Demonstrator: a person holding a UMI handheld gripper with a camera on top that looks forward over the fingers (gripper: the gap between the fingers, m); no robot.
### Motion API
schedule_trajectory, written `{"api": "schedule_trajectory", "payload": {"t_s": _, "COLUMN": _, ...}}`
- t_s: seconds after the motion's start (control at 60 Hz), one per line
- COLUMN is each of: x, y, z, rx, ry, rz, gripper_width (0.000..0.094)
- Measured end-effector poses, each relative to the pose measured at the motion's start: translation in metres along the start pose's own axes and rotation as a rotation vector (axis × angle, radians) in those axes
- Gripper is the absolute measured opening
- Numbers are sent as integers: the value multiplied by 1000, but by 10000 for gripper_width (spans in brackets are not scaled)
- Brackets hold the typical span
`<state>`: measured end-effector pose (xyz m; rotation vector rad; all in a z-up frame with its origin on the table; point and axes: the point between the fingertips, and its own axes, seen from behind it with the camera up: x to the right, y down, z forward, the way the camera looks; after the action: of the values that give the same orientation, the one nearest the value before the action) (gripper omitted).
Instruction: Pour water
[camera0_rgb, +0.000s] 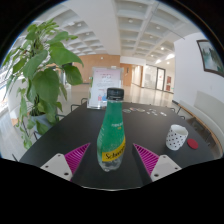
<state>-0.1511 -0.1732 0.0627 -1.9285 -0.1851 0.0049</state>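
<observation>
Between our spread fingers stands the green plastic bottle with a yellow label (113, 138), upright on the dark table (70, 135), the gripper (113, 160) not visibly pressing it. Beyond right we see a white dotted cup (176, 137); left, a leafy potted plant (42, 75).

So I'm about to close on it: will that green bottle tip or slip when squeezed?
The green bottle is tall and narrow, so a high push would likely tip it. Its smooth, glossy wall may be slippery. It stands between the open fingers, on the dark table, so a centred squeeze looks steady.
</observation>
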Motion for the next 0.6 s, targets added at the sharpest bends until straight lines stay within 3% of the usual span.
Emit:
{"api": "schedule_trajectory", "payload": {"t_s": 0.117, "x": 3, "y": -4, "z": 27, "rx": 50, "ry": 46, "rz": -5, "gripper_width": 788}}
{"api": "schedule_trajectory", "payload": {"t_s": 0.183, "x": 4, "y": -8, "z": 39, "rx": 77, "ry": 64, "rz": -19, "gripper_width": 702}}
{"api": "schedule_trajectory", "payload": {"t_s": 0.233, "x": 2, "y": -11, "z": 42, "rx": 98, "ry": 60, "rz": -20, "gripper_width": 579}}
{"api": "schedule_trajectory", "payload": {"t_s": 0.417, "x": 1, "y": -15, "z": 44, "rx": 131, "ry": 46, "rz": 37, "gripper_width": 440}}
{"api": "schedule_trajectory", "payload": {"t_s": 0.6, "x": -7, "y": -27, "z": 39, "rx": 157, "ry": -27, "rz": 86, "gripper_width": 413}}
